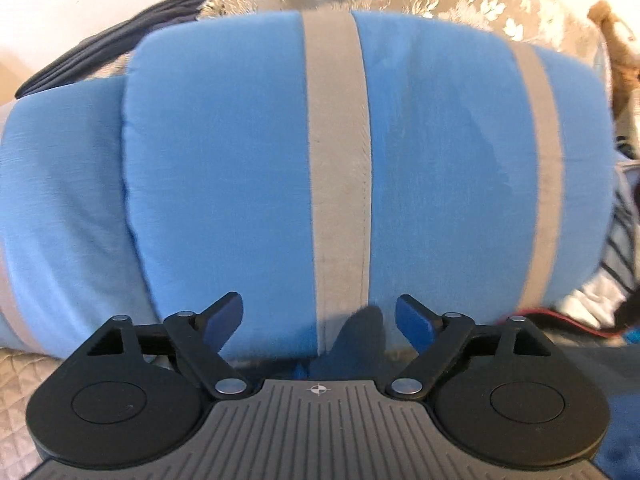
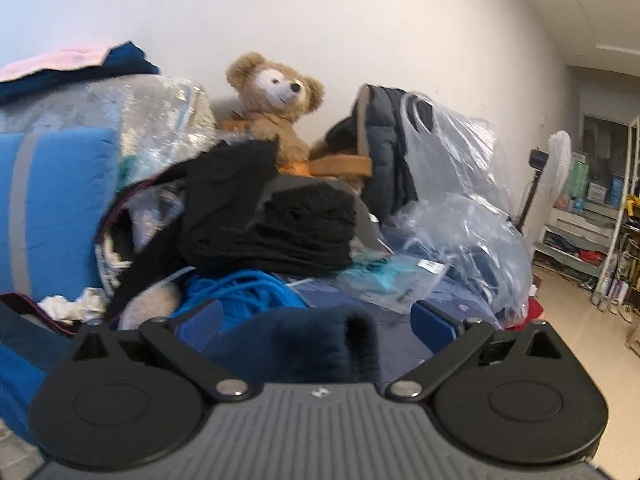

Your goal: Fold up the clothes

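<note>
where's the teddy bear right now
In the right wrist view the teddy bear sits upper centre against the white wall, behind the black folded clothes and left of the clear plastic bag.

Matt blue cloth cushion (image 1: 224, 152) with smooth grey fabric stripes, plush brown teddy bear (image 2: 276, 100) of fuzzy pile behind it, glossy crinkled clear plastic bag (image 2: 460, 184) beside the bear, matt black knit clothes (image 2: 272, 216) below the bear, fuzzy navy garment (image 2: 316, 340) nearest.

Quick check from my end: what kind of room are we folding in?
Likely a lived-in bedroom or storage corner: a teddy bear atop piled clothes, blue striped bedding, cluttered shelves beyond.
</note>
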The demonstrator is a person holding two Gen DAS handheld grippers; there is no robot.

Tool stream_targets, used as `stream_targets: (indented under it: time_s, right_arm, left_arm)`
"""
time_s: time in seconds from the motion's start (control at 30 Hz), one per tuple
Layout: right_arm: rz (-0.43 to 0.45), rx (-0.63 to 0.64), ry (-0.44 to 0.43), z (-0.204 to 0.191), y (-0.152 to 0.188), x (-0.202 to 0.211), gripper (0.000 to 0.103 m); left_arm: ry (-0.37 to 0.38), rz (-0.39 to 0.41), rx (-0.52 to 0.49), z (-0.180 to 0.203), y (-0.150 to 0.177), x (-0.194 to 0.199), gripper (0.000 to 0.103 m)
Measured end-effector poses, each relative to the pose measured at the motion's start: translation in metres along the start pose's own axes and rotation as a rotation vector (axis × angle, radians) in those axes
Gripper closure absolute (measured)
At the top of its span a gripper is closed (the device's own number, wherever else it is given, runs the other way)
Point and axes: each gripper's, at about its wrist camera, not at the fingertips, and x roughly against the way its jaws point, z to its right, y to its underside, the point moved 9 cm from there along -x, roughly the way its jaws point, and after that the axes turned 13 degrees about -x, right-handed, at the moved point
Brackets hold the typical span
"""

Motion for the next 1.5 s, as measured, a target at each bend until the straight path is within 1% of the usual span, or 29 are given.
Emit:
stream_targets:
  time_s: [0.1, 0.13, 0.2, 0.3, 0.4, 0.47, 0.53, 0.63, 0.77, 0.83, 0.97, 1.0, 1.07, 1.17, 1.2, 1.3, 1.33, 1.43, 1.5]
  right_arm:
    - [-0.013, -0.018, -0.034, -0.018, 0.001, 0.019, 0.0]
    - [-0.025, -0.02, -0.057, -0.026, 0.002, 0.025, 0.0]
    - [-0.055, -0.02, -0.118, -0.044, 0.006, 0.039, 0.0]
    - [-0.078, -0.011, -0.213, -0.073, 0.004, 0.064, 0.0]
    - [-0.099, -0.004, -0.311, -0.102, -0.01, 0.09, 0.0]
    - [-0.119, -0.004, -0.363, -0.116, -0.022, 0.105, 0.0]
    - [-0.14, -0.011, -0.415, -0.128, -0.034, 0.12, 0.0]
    - [-0.159, -0.02, -0.49, -0.145, -0.051, 0.141, 0.0]
    - [-0.159, -0.04, -0.567, -0.165, -0.075, 0.166, 0.0]
    - [-0.145, -0.04, -0.588, -0.173, -0.088, 0.177, 0.0]
    - [-0.12, 0.034, -0.601, -0.196, -0.098, 0.188, 0.0]
    - [-0.133, 0.05, -0.609, -0.203, -0.093, 0.188, 0.0]
    - [-0.184, 0.069, -0.636, -0.219, -0.074, 0.186, 0.0]
    - [-0.253, 0.098, -0.661, -0.246, -0.039, 0.18, 0.0]
    - [-0.273, 0.11, -0.667, -0.255, -0.027, 0.179, 0.0]
    - [-0.323, 0.138, -0.701, -0.283, 0.001, 0.177, 0.0]
    - [-0.333, 0.15, -0.713, -0.292, 0.009, 0.178, 0.0]
    - [-0.349, 0.201, -0.75, -0.319, 0.031, 0.181, 0.0]
    - [-0.355, 0.243, -0.786, -0.338, 0.045, 0.182, 0.0]
  left_arm:
    - [0.036, 0.004, -0.012, -0.009, 0.004, 0.029, 0.017]
    - [0.043, 0.004, -0.02, -0.01, 0.003, 0.038, 0.017]
    - [0.056, 0.002, -0.031, -0.017, 0.007, 0.061, 0.017]
    - [0.087, -0.028, -0.001, -0.041, 0.012, 0.098, 0.017]
    - [0.101, -0.049, 0.037, -0.072, 0.014, 0.139, 0.017]
    - [0.105, -0.043, 0.043, -0.092, 0.014, 0.172, 0.017]
    - [0.1, -0.029, 0.033, -0.104, 0.015, 0.198, 0.017]
    - [0.101, -0.006, 0.038, -0.115, 0.014, 0.225, 0.017]
    - [0.102, 0.025, 0.044, -0.129, 0.014, 0.262, 0.017]
    - [0.102, 0.04, 0.047, -0.137, 0.014, 0.28, 0.016]
    - [0.103, 0.071, 0.053, -0.151, 0.014, 0.317, 0.011]
    - [0.105, 0.066, 0.05, -0.152, 0.019, 0.317, 0.011]
    - [0.104, 0.032, 0.053, -0.151, 0.037, 0.302, 0.011]
    - [0.075, -0.047, 0.123, -0.157, 0.069, 0.268, 0.011]
    - [0.081, -0.072, 0.147, -0.159, 0.078, 0.259, 0.012]
    - [0.151, -0.13, 0.216, -0.165, 0.104, 0.223, 0.012]
    - [0.162, -0.141, 0.226, -0.167, 0.11, 0.211, 0.012]
    - [0.18, -0.146, 0.224, -0.172, 0.124, 0.176, 0.012]
    - [0.211, -0.139, 0.232, -0.173, 0.13, 0.151, 0.012]
